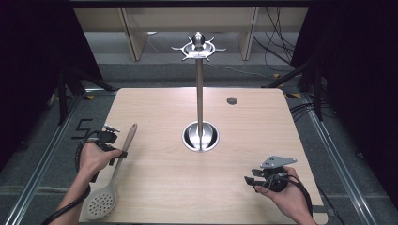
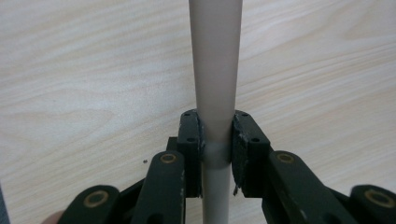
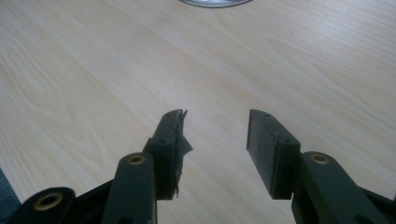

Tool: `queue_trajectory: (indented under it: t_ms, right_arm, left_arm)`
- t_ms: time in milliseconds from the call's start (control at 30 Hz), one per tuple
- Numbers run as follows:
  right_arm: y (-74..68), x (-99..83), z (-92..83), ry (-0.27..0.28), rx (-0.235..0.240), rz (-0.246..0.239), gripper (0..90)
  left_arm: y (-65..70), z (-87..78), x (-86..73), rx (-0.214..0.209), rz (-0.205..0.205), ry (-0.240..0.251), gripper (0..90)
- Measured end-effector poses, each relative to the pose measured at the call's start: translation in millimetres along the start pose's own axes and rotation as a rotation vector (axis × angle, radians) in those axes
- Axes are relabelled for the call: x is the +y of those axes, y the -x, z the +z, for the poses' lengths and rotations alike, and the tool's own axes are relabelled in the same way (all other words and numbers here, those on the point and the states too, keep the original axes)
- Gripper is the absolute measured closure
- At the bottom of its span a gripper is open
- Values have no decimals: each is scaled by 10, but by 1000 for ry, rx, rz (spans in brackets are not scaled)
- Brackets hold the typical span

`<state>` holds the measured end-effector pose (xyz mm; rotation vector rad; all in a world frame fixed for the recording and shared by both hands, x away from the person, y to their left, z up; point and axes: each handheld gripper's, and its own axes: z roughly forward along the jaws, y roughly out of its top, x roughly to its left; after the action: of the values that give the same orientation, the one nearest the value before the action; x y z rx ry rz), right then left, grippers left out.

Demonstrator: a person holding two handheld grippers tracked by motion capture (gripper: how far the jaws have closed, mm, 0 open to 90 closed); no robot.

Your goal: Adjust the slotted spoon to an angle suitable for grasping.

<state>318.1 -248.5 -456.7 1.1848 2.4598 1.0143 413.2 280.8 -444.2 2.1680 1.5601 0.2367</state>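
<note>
We see the left gripper (image 2: pixel 217 149) clamped on the handle of the grey perforated skimmer spoon with a wooden grip end (image 1: pixel 111 180), at the left edge of the pale wood-grain table (image 1: pixel 253 122). The right gripper (image 3: pixel 215 140) gapes, holding nothing. We find no readable writing.

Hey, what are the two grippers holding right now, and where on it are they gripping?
The left gripper is shut on the slotted spoon, clamped on its handle about midway along. The right gripper is open and holds nothing.
</note>
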Motion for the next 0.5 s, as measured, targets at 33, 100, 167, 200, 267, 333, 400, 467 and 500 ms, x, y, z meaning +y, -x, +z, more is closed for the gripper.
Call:
queue_trajectory:
  t_ms: [33,100,167,200,267,333,400,467,500]
  right_arm:
    - [0,0,0,0,0,0,565]
    - [4,2,-1,4,-4,-7,563]
    - [4,2,-2,7,-4,-7,561]
    - [2,3,-5,8,-4,-2,559]
    - [-5,6,-8,5,1,14,556]
    - [-3,7,-9,7,0,11,554]
    - [-2,5,-9,15,-2,11,551]
    - [-4,-2,-7,19,-1,12,549]
    - [11,1,-11,20,-3,0,548]
  left_arm:
    - [0,0,0,0,0,0,746]
    - [6,-175,-89,-3,16,65,746]
    - [7,-237,-130,-9,18,97,747]
    - [17,-284,-161,-11,14,127,747]
    - [35,-413,-235,-17,16,193,747]
    - [38,-504,-281,-29,31,226,747]
    - [44,-593,-327,-38,48,258,747]
    - [64,-674,-377,-44,44,305,747]
    - [79,-707,-403,-53,34,340,747]
